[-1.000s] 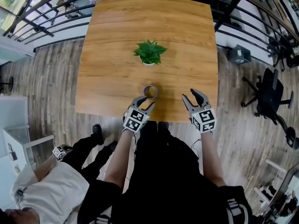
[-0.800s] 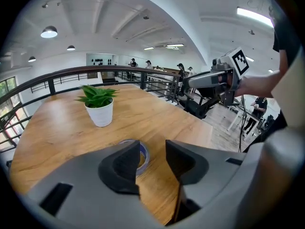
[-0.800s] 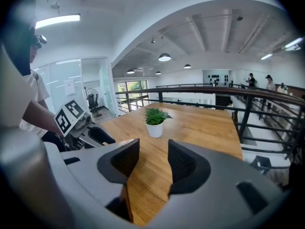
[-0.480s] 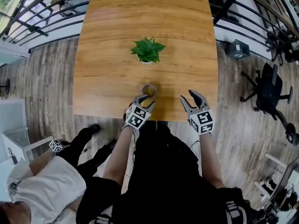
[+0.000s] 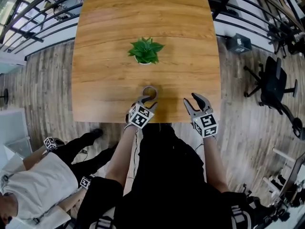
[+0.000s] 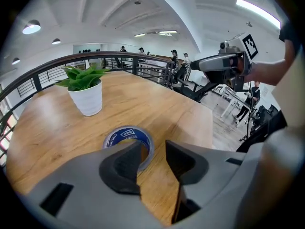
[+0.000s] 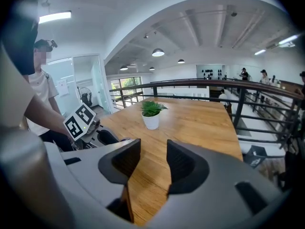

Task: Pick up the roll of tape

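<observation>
Open wood lies to both sides of the roll of tape (image 5: pixel 150 90) on the wooden table (image 5: pixel 105 78), so a gripper could pass there freely. Its near side is filled by the left gripper (image 5: pixel 148 98). Beyond it the one obstacle is the potted plant (image 5: pixel 145 51), standing well apart toward the table's middle.

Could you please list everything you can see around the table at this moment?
table: one, light brown wood, centre of the head view
potted plant: one, green leaves in a white pot, middle of the table
roll of tape: one, grey with a blue label, flat near the table's near edge
office chair: one, black, floor right of the table
railing: one, dark, beyond the table's far edge
second person: one, white top, lower left
left gripper: one, grey, jaws apart over the tape's near rim
right gripper: one, grey, jaws closing on nothing, over bare table
</observation>
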The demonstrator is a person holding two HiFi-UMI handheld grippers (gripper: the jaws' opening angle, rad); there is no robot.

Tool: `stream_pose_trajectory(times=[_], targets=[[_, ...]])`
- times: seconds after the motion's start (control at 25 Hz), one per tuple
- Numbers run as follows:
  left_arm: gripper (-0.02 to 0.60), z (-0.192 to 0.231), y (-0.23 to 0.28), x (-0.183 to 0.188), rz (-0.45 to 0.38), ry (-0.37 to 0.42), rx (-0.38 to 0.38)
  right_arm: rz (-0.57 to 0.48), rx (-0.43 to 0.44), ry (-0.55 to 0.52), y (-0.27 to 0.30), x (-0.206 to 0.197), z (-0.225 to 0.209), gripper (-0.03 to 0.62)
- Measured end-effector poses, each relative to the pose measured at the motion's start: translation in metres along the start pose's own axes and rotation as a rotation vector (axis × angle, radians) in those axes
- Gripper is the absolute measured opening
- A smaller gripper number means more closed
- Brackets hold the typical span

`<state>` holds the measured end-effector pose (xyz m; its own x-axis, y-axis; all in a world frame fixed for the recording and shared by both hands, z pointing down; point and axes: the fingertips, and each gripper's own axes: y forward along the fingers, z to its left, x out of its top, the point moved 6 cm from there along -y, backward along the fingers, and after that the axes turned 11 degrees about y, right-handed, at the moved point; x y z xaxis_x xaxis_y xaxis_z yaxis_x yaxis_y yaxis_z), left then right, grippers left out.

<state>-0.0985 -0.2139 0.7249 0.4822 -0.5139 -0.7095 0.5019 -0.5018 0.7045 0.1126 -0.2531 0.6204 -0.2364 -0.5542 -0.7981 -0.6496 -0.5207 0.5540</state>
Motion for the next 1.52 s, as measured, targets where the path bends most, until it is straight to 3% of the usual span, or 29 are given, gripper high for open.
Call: stream_pose_trajectory(times=[0.64, 0.96, 1.52], targets=[[0.147, 0.0, 0.032, -0.011, 0.119, 0.072, -0.039, 0.011, -0.061, 0.063, -0.008, -0.016, -0.011, 0.164], [0.085, 0.002, 0.034, -0.011, 0.125, 0.099, -0.051, -0.005, -0.079, 0.098, -0.011, -0.019, -0.011, 0.15], [0.06, 0.006, 0.033, -0.006, 0.125, 0.12, -0.058, -0.015, -0.1, 0.128, -0.021, -0.023, -0.011, 0.146]])
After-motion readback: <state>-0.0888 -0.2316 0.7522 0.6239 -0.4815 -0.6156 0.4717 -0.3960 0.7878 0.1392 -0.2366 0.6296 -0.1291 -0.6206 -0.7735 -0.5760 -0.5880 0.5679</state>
